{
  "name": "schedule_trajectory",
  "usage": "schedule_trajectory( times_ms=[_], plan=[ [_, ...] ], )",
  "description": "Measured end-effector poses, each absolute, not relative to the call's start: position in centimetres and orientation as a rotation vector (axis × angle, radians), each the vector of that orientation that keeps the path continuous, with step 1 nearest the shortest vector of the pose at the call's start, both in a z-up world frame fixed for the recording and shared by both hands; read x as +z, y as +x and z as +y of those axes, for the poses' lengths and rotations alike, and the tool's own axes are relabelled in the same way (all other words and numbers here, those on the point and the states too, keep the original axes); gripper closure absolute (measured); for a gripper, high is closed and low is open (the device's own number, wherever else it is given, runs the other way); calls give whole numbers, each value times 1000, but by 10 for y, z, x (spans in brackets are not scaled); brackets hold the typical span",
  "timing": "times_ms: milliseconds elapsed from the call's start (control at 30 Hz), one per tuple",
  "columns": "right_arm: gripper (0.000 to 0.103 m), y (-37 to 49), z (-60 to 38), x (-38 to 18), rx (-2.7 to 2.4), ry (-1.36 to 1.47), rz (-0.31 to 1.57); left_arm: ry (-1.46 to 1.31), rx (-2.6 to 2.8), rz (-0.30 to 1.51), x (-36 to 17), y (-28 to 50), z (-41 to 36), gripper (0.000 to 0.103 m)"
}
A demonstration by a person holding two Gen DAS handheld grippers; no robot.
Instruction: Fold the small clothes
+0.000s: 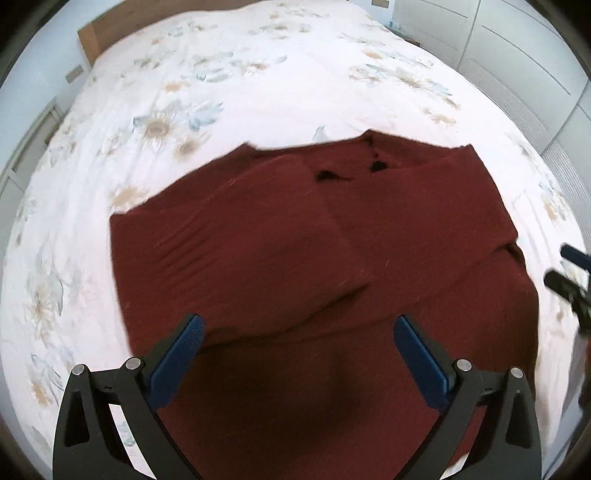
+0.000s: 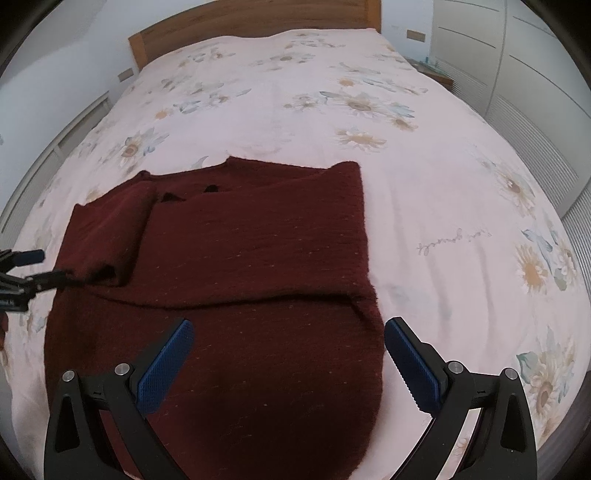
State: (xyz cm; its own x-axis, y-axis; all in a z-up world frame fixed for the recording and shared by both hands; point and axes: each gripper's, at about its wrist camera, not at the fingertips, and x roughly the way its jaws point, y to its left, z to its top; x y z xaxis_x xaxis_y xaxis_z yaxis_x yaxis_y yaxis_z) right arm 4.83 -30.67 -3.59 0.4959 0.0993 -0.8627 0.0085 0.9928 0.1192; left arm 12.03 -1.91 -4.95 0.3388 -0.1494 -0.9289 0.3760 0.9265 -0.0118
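A dark red knitted sweater (image 1: 325, 258) lies flat on the floral bed sheet (image 1: 229, 92), neckline toward the far end and both sleeves folded in over the body. My left gripper (image 1: 298, 325) hovers over its near part, open, with nothing between the blue pads (image 1: 177, 362). In the right wrist view the sweater (image 2: 258, 251) fills the middle, and my right gripper (image 2: 290, 325) stands open above its near right edge, holding nothing. The left gripper (image 2: 51, 267) shows at that view's left edge, beside the folded left sleeve (image 2: 110, 236). The right gripper (image 1: 565, 269) appears at the left wrist view's right edge.
The pale sheet (image 2: 424, 206) extends far beyond the sweater to the right and back. A wooden headboard (image 2: 251, 22) closes the far end. White wardrobe doors (image 2: 517, 74) stand along the right side, and a low white unit (image 2: 74, 122) runs on the left.
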Motion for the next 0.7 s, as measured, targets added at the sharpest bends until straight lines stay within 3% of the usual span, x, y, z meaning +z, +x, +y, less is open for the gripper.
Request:
schedule_trajectory(
  times_ms=[433, 567, 700],
  plan=[
    [1, 54, -269, -47, 93, 62, 1095, 204, -89, 1259, -114, 142, 98, 3],
    [1, 59, -254, -51, 97, 34, 1111, 154, -66, 1279, -133, 156, 104, 28],
    [1, 69, -233, -51, 121, 11, 1116, 130, -79, 1265, -136, 166, 99, 40]
  ],
)
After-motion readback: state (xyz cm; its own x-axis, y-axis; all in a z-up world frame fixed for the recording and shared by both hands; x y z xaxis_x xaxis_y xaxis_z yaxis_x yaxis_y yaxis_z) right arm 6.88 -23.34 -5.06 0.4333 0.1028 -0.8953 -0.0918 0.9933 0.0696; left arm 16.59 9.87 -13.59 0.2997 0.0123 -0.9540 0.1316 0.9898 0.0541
